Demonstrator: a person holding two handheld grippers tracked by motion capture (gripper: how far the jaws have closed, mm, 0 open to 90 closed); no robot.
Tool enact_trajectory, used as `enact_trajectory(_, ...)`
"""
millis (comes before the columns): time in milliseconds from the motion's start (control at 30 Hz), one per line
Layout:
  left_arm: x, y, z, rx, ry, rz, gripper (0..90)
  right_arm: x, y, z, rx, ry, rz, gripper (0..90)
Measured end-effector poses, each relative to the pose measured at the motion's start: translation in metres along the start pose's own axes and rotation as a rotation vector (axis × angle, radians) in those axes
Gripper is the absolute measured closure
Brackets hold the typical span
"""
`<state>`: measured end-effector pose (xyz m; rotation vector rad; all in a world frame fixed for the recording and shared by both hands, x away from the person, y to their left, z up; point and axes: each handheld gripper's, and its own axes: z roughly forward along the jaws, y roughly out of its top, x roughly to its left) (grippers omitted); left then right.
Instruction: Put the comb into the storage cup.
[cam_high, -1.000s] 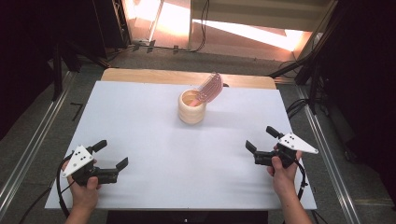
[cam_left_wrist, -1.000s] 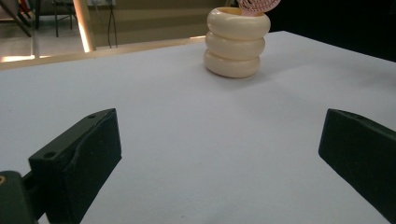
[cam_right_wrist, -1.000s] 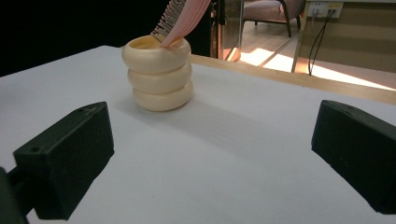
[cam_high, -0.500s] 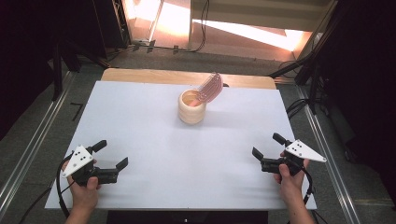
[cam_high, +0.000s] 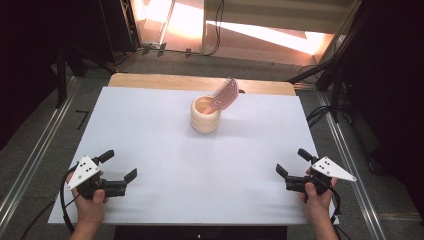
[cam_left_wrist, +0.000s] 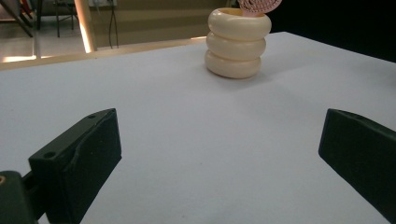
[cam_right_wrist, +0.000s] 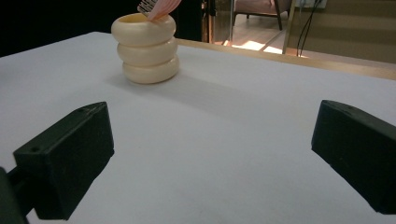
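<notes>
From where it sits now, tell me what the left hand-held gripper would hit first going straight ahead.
Probably nothing soon: the left hand-held gripper, jaws open, faces bare white table. The cream ringed holder sits far off, slightly right of centre; it might just clear it.

The pink comb (cam_left_wrist: 259, 4) is cut off by the top edge.

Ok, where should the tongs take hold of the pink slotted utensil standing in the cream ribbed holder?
Probably the pink slotted utensil's head, from above on the right side: it leans out past the cream ribbed holder's rim, while its handle is hidden inside.
</notes>
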<state>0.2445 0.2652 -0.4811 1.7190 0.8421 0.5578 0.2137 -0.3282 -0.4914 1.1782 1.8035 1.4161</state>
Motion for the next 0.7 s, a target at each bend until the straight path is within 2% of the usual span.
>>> enact_trajectory(267, 0.001, 0.000, 0.000, -0.002, -0.001, -0.002, 0.0, -0.003, -0.006, -0.008, -0.005, -0.010, -0.003, 0.0)
enact_trajectory(433, 0.001, 0.000, -0.001, -0.002, -0.003, 0.001, 0.0, -0.005, -0.011, -0.013, -0.009, -0.014, 0.015, 0.0)
enact_trajectory(567, 0.001, 0.000, 0.000, -0.001, -0.004, 0.000, 0.0, -0.008, -0.015, -0.016, 0.002, -0.027, 0.001, 0.0)
enact_trajectory(700, 0.002, 0.001, 0.001, 0.002, -0.003, -0.003, 0.0, -0.012, -0.017, -0.021, 0.001, -0.032, 0.006, 0.0)
